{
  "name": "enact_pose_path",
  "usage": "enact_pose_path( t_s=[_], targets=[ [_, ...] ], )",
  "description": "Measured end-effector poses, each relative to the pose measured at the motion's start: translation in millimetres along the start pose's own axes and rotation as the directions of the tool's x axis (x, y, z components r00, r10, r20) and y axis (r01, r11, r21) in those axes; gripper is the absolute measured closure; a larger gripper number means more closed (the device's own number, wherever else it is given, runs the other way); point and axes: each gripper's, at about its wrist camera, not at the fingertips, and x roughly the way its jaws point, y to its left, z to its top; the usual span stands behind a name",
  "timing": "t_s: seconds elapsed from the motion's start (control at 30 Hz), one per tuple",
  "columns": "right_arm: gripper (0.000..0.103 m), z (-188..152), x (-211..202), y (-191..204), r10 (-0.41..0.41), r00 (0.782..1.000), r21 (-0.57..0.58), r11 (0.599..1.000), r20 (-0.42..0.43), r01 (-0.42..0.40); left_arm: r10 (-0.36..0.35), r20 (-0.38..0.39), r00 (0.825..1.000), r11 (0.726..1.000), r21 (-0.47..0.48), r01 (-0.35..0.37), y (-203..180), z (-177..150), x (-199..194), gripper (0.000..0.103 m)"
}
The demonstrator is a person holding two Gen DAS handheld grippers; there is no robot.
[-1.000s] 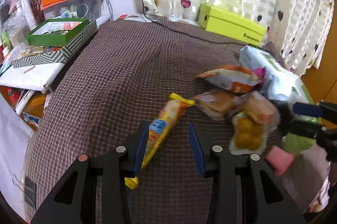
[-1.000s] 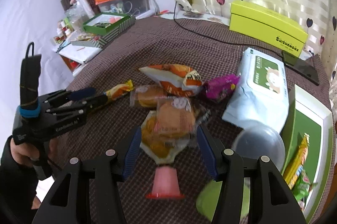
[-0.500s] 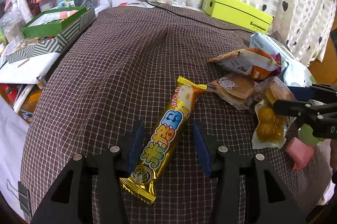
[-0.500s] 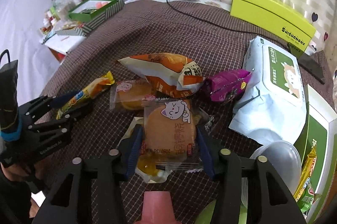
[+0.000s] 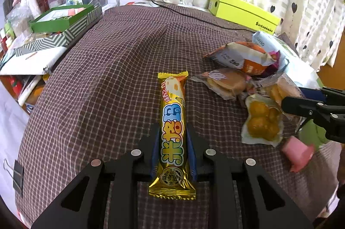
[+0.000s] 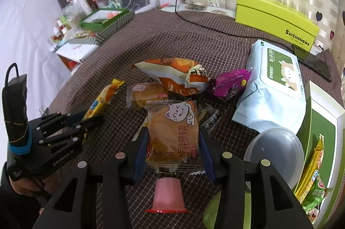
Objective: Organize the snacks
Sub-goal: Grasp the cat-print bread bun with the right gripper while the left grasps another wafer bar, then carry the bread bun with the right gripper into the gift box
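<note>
My left gripper is shut on a long yellow snack bar, its pads pressed on both sides of the bar's lower half; the bar also shows in the right wrist view. My right gripper is shut on a clear-wrapped round cake with a cat print. Around it on the checked brown cloth lie an orange snack bag, a second wrapped cake, a purple packet, a pack of yellow balls and a pink jelly cup.
A wet-wipes pack lies at right, with a green tray holding snack packets and a clear dome lid beside it. A lime box stands at the back. Striped and orange boxes crowd the left edge.
The left gripper moved forward over the yellow bar and closed on it. The right gripper moved forward and closed on the cat-print cake.
</note>
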Motion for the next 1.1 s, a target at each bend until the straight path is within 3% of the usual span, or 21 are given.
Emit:
enact_pose_path(
  t_s=[0.47,1.1],
  targets=[
    [0.059,-8.0,-28.6,4.0,0.029,0.998,-0.003,1.000,0.060,-0.029,-0.081,0.080,0.993,0.996,0.032,0.079,-32.6,4.0,-42.4,0.079],
    [0.059,-15.0,-69.5,-21.3,-0.010,0.990,0.051,0.999,0.138,0.003,-0.156,0.109,0.982,0.986,0.074,0.148,-69.3,18.1,-59.6,0.079]
  ],
)
